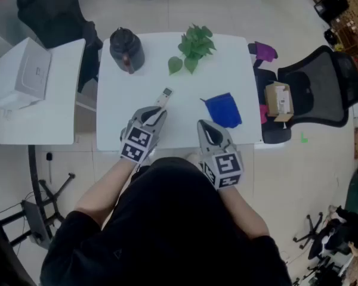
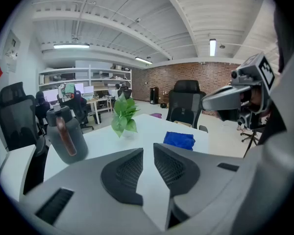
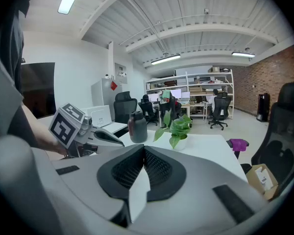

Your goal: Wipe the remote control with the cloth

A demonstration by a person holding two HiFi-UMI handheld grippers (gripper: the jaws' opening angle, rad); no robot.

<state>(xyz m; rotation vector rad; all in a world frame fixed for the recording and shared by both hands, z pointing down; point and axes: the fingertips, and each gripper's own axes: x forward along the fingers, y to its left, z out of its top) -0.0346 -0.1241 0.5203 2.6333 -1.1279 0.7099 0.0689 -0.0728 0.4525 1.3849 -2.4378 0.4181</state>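
A slim light remote control [image 1: 165,95] lies on the white table [image 1: 185,130], just beyond the tips of my left gripper [image 1: 159,113]. The blue cloth [image 1: 224,110] lies crumpled to the right of it, ahead of my right gripper [image 1: 203,126]. My left gripper [image 2: 148,151] holds its jaws a narrow gap apart with nothing visible between them; the cloth [image 2: 179,139] lies ahead to its right, and the remote is hidden in this view. My right gripper [image 3: 143,148] is shut and empty at the table's near edge.
A potted plant [image 1: 194,43] and a dark jug [image 1: 126,50] stand at the far side of the table. A black chair carrying a cardboard box [image 1: 278,98] stands at the right. A white side table with a white box [image 1: 30,70] is at the left.
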